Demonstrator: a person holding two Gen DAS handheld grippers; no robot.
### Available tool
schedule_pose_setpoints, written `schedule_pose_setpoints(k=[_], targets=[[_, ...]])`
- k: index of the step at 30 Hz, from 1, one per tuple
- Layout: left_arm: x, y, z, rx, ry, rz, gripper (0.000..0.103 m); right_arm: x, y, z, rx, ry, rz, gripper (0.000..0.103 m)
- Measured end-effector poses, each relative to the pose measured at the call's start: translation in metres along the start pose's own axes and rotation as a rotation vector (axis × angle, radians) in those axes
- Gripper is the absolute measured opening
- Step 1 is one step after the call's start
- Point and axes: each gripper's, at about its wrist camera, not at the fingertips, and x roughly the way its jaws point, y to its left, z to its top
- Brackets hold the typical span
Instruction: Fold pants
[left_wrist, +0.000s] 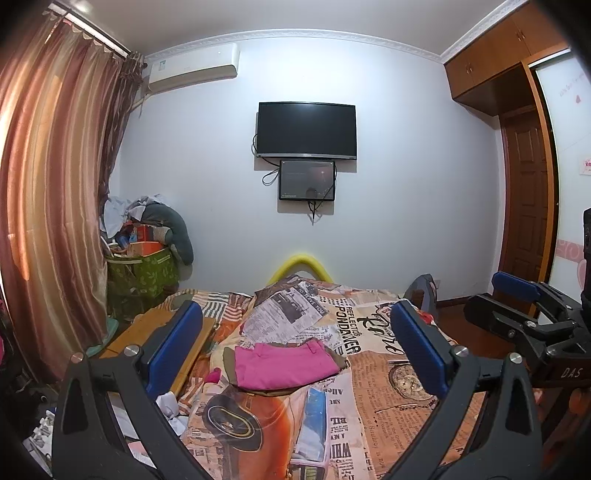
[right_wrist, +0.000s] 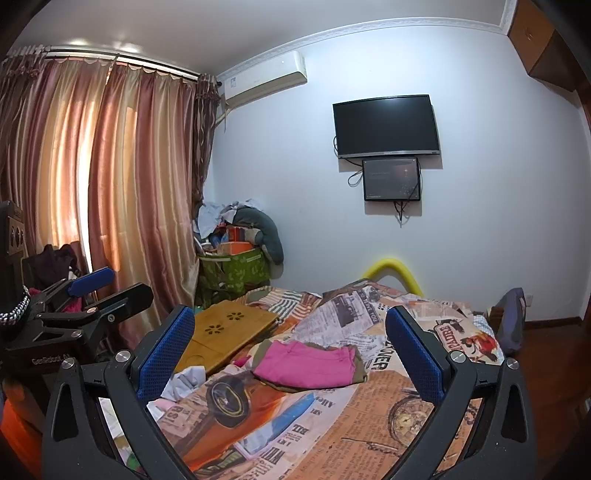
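Pink pants (left_wrist: 282, 365) lie folded in a flat rectangle on the bed, on top of an olive-brown garment (left_wrist: 338, 360). They also show in the right wrist view (right_wrist: 306, 363). My left gripper (left_wrist: 295, 343) is open and empty, held above the bed short of the pants. My right gripper (right_wrist: 290, 347) is open and empty too, also short of the pants. The right gripper shows at the right edge of the left wrist view (left_wrist: 524, 299); the left gripper shows at the left of the right wrist view (right_wrist: 99, 288).
The bed (left_wrist: 388, 369) has a newspaper-print cover. A wooden lap tray (right_wrist: 225, 328) lies on its left side. A green box (right_wrist: 236, 273) piled with clothes stands by the curtain (right_wrist: 110, 184). A yellow bed rail (left_wrist: 301, 264), a bag (right_wrist: 511, 317) and a wall TV (left_wrist: 306, 129) lie beyond.
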Motion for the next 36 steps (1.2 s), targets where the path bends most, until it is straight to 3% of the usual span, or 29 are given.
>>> schedule_pose_setpoints(k=[36], targets=[[0.0074,0.0006,-0.0039,-0.014,0.021,-0.01,0.103,-0.0011,-0.0038,0.0028,0.005,0.013,-0.016,0.103]])
